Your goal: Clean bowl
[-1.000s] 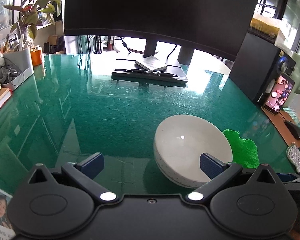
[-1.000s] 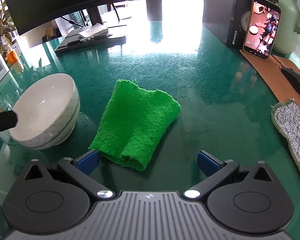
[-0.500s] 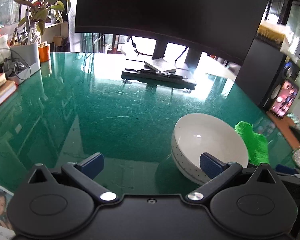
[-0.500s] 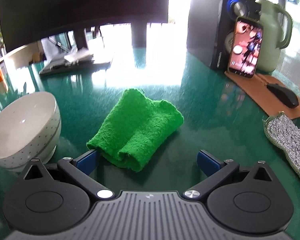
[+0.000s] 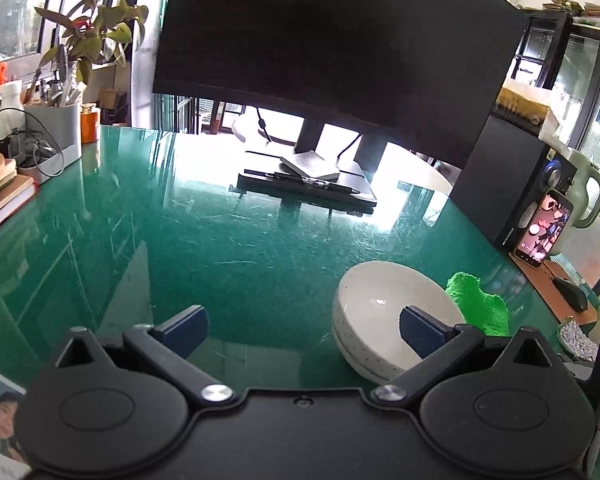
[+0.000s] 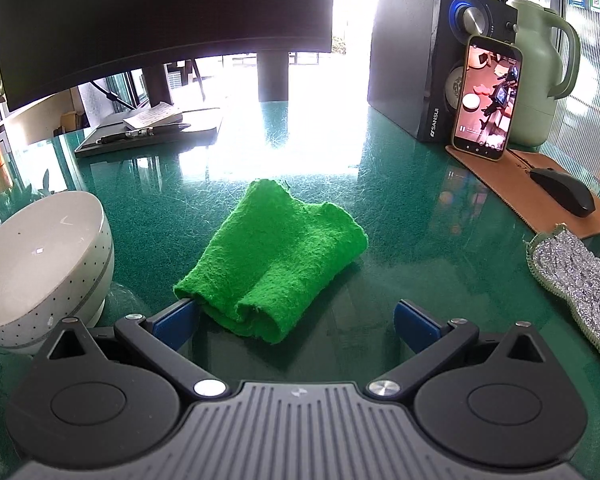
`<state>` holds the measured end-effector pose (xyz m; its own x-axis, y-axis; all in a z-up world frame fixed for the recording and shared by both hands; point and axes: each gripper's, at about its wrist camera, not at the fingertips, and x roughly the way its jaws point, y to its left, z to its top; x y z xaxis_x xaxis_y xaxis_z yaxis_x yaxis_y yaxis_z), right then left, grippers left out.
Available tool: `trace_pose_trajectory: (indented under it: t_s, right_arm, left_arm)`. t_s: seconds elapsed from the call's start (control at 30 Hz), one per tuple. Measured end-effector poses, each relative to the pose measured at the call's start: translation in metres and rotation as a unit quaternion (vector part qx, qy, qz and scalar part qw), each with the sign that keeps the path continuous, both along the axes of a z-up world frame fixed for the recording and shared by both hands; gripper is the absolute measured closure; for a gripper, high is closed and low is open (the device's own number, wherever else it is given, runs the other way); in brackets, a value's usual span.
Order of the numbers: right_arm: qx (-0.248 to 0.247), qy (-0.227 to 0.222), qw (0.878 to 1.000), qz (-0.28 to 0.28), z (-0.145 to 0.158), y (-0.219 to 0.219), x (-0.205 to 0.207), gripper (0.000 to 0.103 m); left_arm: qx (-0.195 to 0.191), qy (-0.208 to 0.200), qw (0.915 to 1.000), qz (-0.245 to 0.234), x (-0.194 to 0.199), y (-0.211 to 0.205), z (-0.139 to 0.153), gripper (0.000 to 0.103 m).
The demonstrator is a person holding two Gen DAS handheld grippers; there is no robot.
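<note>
A white bowl with small dark dots (image 5: 384, 312) stands on the green glass desk (image 5: 220, 256), in front of my left gripper's right finger. It also shows at the left of the right wrist view (image 6: 40, 264). My left gripper (image 5: 302, 326) is open and empty. A folded green cloth (image 6: 272, 264) lies right of the bowl, and its top edge shows in the left wrist view (image 5: 478, 308). My right gripper (image 6: 296, 324) is open, with the cloth's near end between its fingers, close to the left fingertip (image 6: 176, 322).
A large dark monitor (image 5: 332, 52) and a flat black tray with pen and notepad (image 5: 306, 186) stand behind. A speaker (image 6: 424, 64), phone (image 6: 486, 98), green jug (image 6: 540, 72), mouse (image 6: 562, 192) on a brown mat and a silver scouring pad (image 6: 580, 284) are right. Plant pot (image 5: 56, 136) and books are left.
Both grippers have tilted up and pulled back a little. The bowl and the cloth have not moved on the desk. Both grippers have stayed open.
</note>
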<state>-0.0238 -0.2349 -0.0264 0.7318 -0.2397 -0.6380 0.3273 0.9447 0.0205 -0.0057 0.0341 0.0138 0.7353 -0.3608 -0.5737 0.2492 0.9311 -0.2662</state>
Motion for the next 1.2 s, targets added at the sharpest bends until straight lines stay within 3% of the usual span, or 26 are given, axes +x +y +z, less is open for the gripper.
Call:
trace_pose_trajectory:
  t_s: [0.53,1.2]
  right_arm:
    - [-0.001,0.000,1.000,-0.001,-0.002,0.001,0.000,0.000]
    - [-0.001,0.000,1.000,-0.009,-0.002,0.001,0.002,0.000]
  left_arm:
    - [-0.008,0.020,0.9974,0.069,-0.003,0.027,-0.010,0.000]
    - [-0.007,0.012,0.9986,0.051,-0.004,0.025,-0.004,0.000]
